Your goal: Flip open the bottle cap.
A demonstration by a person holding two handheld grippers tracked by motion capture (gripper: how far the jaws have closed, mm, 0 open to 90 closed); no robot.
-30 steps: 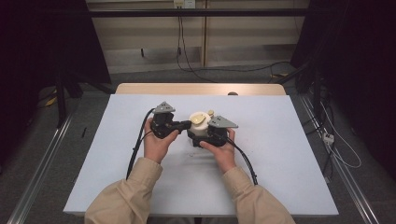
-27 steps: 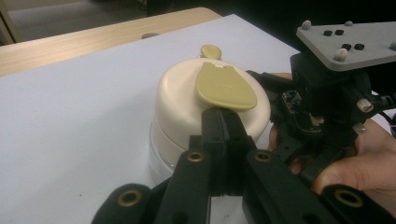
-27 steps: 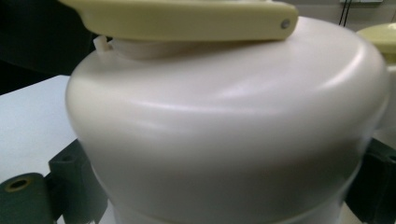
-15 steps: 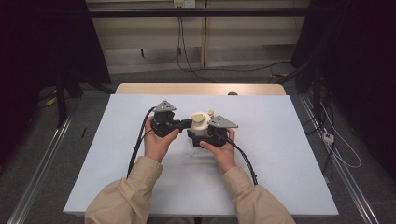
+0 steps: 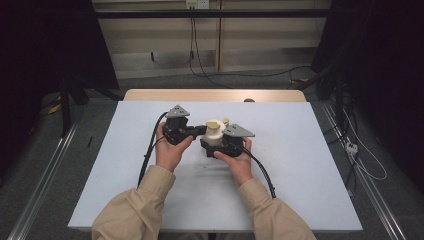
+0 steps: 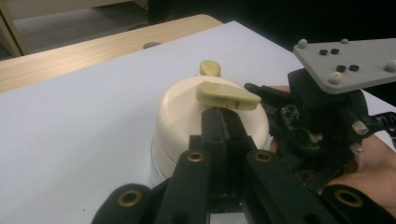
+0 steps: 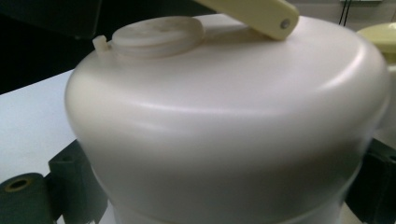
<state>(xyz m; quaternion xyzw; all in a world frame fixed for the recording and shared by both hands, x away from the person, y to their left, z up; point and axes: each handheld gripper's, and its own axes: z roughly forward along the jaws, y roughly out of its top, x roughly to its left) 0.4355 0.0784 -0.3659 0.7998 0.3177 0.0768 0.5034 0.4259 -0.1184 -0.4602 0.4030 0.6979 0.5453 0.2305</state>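
The cream container (image 5: 214,134) stands near the middle of the white table (image 5: 300,165), between the two grippers, and it is the thing both of them work on. Nearest the person, two beige sleeves (image 5: 135,212) come in from the near edge, and the hands carry the tools toward the table's centre.

The right gripper (image 5: 218,141) sits on the near right side of the container. In the right gripper view the rounded cream body (image 7: 224,135) bulges out between the two black jaws, which stand wide at either side and press against its lower wall, so they are clamped on the body. A flat round cap (image 7: 156,31) with a small tab lies on the top of the lid.

The left gripper (image 5: 204,130) comes in from the left. In the left gripper view its jaws are drawn together, with no gap between them, and their tips (image 6: 219,116) lie just under the near end of the yellowish handle (image 6: 227,94) on the lid; whether they pinch that handle I cannot tell. A small yellowish knob (image 6: 210,68) stands just beyond it on the far side.

Beyond the white surface a wooden strip (image 5: 215,95) runs along the far edge.
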